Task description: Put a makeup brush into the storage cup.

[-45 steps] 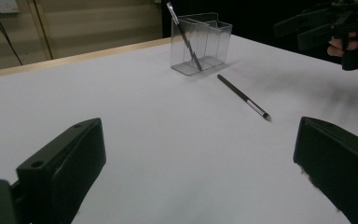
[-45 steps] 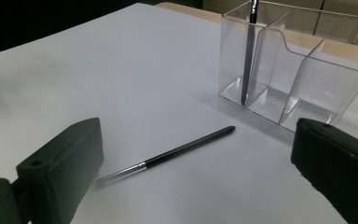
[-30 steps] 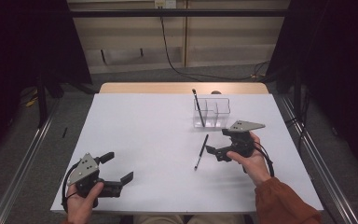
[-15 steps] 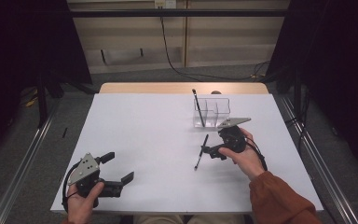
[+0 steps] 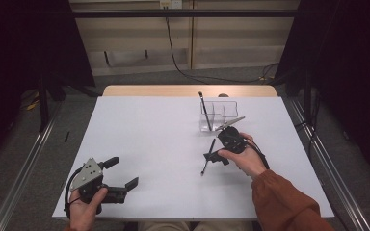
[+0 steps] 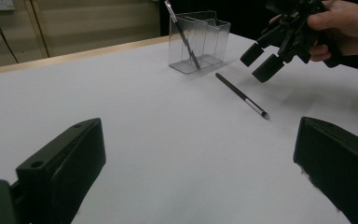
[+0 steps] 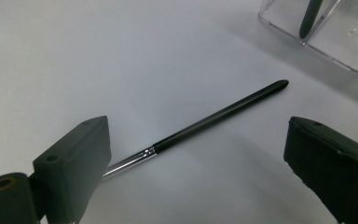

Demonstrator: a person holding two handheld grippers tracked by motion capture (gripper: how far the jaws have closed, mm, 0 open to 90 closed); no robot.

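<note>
At the lower left of the high view the left claw (image 5: 125, 182) rests wide open on the white bench (image 5: 149, 139), holding nothing. Right of centre the right claw (image 5: 214, 157) hovers wide open over the brush (image 5: 207, 156) lying flat, below the clear holder (image 5: 220, 115)

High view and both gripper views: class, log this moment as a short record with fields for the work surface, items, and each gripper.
surface: white table
loose item: slim black brush with silver ferrule, lying flat on the table
container: clear plastic divided holder, a second dark brush leaning inside
right gripper: open, jaws either side of the loose brush, not gripping
left gripper: open, near the table's front edge
</note>
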